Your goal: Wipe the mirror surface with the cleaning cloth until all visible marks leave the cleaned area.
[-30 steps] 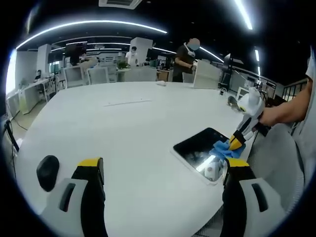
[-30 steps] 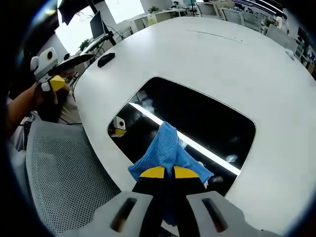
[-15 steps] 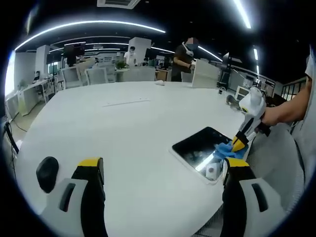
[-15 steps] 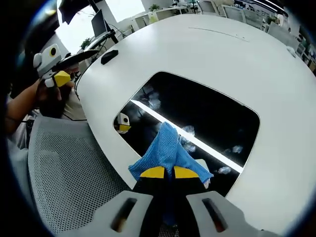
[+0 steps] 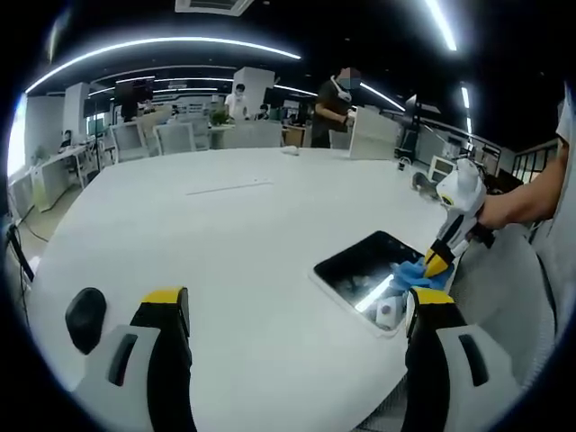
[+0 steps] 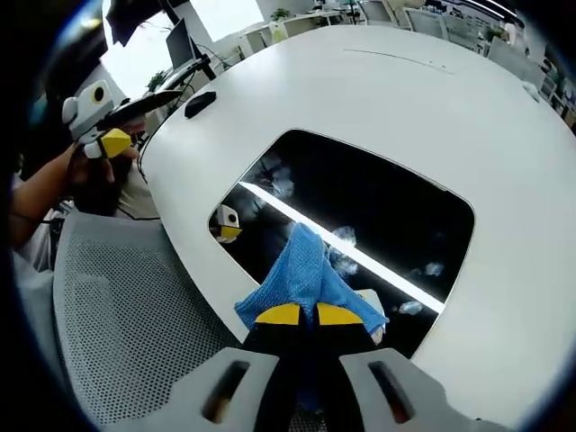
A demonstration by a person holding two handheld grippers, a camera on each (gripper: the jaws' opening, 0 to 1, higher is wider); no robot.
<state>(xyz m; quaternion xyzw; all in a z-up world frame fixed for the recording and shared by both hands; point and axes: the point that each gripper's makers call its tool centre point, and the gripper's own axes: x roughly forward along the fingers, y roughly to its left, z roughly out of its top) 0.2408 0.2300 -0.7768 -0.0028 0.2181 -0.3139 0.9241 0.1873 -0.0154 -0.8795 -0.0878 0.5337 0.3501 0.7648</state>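
Blue mesh-weave cleaning cloth (image 6: 304, 273); dark glossy mirror (image 6: 378, 216) with a bright white streak; white counter (image 6: 378, 99); yellow-tipped black right tool (image 6: 301, 315).

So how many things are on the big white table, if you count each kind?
Mirror: 1
Blue cleaning cloth: 1, held in the right gripper against the mirror
Small black object near the table edge: 1
Total: 3 things on the table. Farther objects at the table's far side are too small to tell.
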